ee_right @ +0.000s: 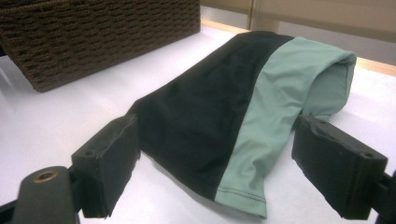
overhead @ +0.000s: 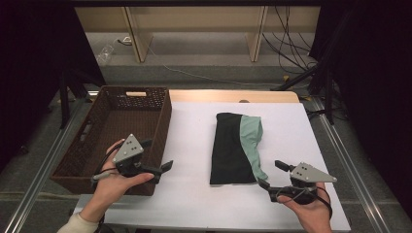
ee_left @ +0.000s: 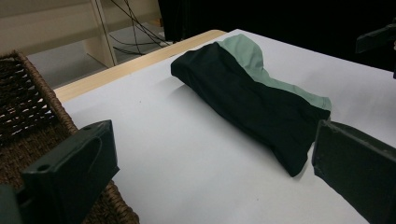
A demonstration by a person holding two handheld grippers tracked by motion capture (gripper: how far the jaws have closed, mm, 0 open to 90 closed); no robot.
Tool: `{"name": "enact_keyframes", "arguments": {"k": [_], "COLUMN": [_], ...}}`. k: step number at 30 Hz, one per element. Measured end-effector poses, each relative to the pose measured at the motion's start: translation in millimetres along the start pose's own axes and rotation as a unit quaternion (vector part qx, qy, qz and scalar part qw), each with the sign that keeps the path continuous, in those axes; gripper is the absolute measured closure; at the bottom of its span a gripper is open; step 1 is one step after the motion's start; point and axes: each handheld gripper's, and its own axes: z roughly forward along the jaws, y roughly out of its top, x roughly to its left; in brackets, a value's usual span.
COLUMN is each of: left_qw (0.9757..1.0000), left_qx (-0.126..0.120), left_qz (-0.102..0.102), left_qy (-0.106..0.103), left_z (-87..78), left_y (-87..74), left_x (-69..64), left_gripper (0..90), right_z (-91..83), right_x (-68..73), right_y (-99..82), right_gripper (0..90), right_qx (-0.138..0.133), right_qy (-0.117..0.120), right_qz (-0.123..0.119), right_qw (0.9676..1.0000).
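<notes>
A folded black garment with a pale green panel (overhead: pixel 236 145) lies in the middle of the white table (overhead: pixel 194 194). My right gripper (overhead: pixel 271 174) sits at the garment's near right corner, open. In the right gripper view the garment's (ee_right: pixel 219 107) near end lies between the wide-apart jaws of the right gripper (ee_right: pixel 215 154), and the pads do not press on it. My left gripper (overhead: pixel 156 154) hovers over the near right corner of the brown wicker basket (overhead: pixel 104 141), open and holding nothing. In the left gripper view the left gripper (ee_left: pixel 212 149) points across bare table toward the garment (ee_left: pixel 252 98).
The basket (ee_left: pixel 28 107) stands at the table's left and looks empty inside. A strip of wooden tabletop (overhead: pixel 233 95) runs along the far edge. Beyond it are shelf legs and cables on the floor. Metal rails border both sides of the table.
</notes>
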Motion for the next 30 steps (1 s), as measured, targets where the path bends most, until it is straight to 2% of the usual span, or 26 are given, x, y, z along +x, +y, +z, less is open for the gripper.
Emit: {"name": "enact_keyframes", "arguments": {"k": [12, 30], "left_qw": [0.9999, 0.9999], "left_qx": [-0.007, -0.006], "left_qz": [-0.003, -0.002], "left_qy": [-0.011, -0.010], "left_z": [4.8, 6.3], "left_y": [4.5, 4.6], "left_x": [-9.4, -9.8], "left_gripper": [0.0, 0.0], "right_z": [0.2, -1.0], "right_x": [2.5, 0.6], "right_y": [1.9, 1.5], "right_gripper": [16.2, 16.2], "right_qx": [-0.003, -0.005], "right_qy": [-0.002, -0.003], "right_qz": [-0.005, -0.001], "right_qw": [1.0000, 1.0000]}}
